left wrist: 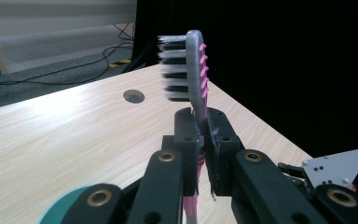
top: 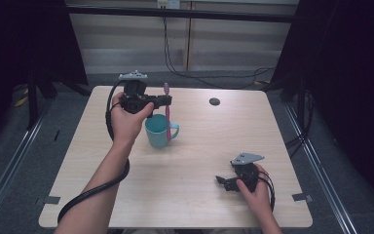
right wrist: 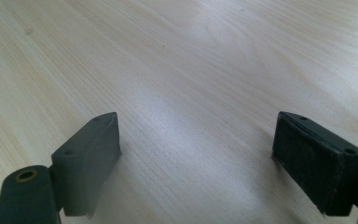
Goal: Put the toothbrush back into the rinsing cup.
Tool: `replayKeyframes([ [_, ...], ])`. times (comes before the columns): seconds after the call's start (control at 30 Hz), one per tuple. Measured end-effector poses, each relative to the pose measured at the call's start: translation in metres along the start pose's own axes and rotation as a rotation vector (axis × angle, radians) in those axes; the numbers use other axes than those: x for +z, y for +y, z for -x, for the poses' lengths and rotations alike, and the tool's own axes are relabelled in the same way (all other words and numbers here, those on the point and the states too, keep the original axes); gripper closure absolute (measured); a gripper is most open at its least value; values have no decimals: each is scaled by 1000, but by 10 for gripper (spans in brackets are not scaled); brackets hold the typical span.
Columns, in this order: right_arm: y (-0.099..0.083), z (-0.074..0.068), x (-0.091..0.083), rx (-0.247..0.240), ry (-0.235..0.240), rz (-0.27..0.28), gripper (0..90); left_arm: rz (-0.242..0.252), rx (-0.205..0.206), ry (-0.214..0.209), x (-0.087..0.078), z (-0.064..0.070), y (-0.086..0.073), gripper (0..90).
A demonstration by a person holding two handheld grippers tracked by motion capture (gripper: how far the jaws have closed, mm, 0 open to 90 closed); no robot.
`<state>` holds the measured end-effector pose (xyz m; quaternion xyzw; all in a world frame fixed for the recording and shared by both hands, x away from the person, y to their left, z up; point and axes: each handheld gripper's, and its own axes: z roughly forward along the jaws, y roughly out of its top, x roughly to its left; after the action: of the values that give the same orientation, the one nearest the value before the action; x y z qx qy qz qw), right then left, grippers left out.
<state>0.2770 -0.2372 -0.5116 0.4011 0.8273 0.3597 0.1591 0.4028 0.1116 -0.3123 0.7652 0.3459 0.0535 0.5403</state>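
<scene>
The toothbrush (top: 167, 108) stands upright, head up, its lower end inside the cup (top: 158, 130). The left hand-held gripper (top: 164, 101) is clamped on its neck above the cup. The right hand-held gripper (top: 220, 181), jaws wide and empty, rests well away from the cup.

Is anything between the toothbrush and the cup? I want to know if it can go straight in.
Nothing visible blocks it. The left gripper holds the toothbrush upright, head up, with its lower end at the cup rim by the handle. Whether the tip is already inside cannot be told.
</scene>
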Motion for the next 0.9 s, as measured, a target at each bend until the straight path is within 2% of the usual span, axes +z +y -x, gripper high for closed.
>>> replayKeyframes([
  [0.27, 0, 0, 0, -2, 0, 1, 144, 5, 7, 13, -1, -6, 6, 848],
  [0.9, 0, 0, 0, -2, 0, 1, 144, 19, -26, 23, 3, -25, 12, 847],
])
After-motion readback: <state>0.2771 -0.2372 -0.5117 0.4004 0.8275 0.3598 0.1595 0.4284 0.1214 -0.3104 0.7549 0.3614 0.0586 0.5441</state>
